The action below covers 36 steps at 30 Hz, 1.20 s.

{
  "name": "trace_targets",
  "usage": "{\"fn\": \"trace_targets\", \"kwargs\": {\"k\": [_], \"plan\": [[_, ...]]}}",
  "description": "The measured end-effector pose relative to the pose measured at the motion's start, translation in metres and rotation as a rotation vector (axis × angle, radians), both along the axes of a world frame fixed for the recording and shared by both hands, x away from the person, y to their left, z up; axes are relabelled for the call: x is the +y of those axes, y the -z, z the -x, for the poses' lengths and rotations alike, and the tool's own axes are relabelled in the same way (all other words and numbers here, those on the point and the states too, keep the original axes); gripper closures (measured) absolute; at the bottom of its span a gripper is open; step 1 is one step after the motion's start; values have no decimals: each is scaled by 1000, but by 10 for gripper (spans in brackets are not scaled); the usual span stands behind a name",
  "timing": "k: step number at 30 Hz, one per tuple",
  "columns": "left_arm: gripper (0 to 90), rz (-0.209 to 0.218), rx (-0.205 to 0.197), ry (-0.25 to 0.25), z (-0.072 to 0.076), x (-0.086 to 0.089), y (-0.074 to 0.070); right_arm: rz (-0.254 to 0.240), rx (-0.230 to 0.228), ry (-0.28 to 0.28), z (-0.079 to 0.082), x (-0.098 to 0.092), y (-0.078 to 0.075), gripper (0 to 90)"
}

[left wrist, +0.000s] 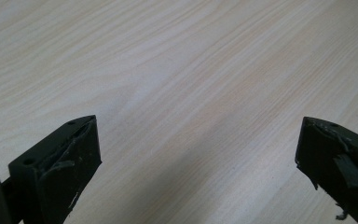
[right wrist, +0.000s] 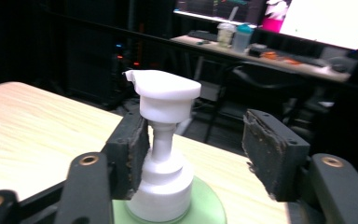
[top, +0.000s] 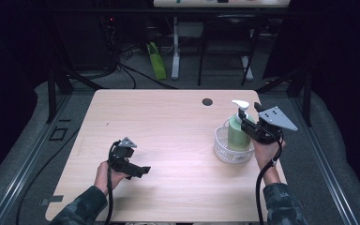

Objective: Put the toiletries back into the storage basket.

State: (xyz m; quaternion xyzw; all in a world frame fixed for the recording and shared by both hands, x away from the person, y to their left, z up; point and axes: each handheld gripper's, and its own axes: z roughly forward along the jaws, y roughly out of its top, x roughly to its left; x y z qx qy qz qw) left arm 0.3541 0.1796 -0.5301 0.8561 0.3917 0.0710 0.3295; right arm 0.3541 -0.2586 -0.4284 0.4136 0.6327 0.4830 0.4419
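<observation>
Bottle: I see the green pump bottle (top: 236, 132) upright in the white basket (top: 221, 149) at the table's (top: 168, 122) right side | right gripper (right wrist: 193, 149): jaws parted astride its white pump neck (right wrist: 162, 140), gripping nothing | axis: vertical | left gripper (left wrist: 198, 154): open, empty, well apart | nearer: right.

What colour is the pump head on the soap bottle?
White, on a pale green bottle; the pump head shows best in the right gripper view.
</observation>
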Motion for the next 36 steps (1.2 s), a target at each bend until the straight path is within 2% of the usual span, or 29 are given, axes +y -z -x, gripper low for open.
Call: {"fn": "trace_targets", "kwargs": {"k": [3, 7, 8, 9, 10, 11, 13, 24, 31, 36], "plan": [[0, -2, -1, 2, 0, 0, 0, -11, 4, -4, 3, -2, 0, 361], [0, -2, -3, 0, 0, 0, 0, -64, 22, -8, 3, -6, 1, 330], [0, -2, -2, -1, 0, 0, 0, -79, 25, -15, 3, -7, 1, 280], [0, -3, -2, 0, 0, 0, 0, -81, 15, -4, 5, -7, 0, 286], [0, -1, 1, 0, 0, 0, 0, -59, -5, 3, 7, -7, -1, 288], [0, -2, 1, 0, 0, -1, 0, -43, -7, -8, 8, -5, -3, 288], [0, -6, -1, 1, 0, -1, 1, -48, 2, -19, 8, -5, -5, 286], [0, -1, 0, 2, 0, -1, 0, -116, 109, -59, 9, -15, -11, 256], [0, 1, 2, 2, 0, 0, 0, -123, 177, -75, 16, -15, -15, 201], [0, 1, -6, -1, 0, 0, -1, -126, 261, -88, 24, -17, -19, 146]]}}
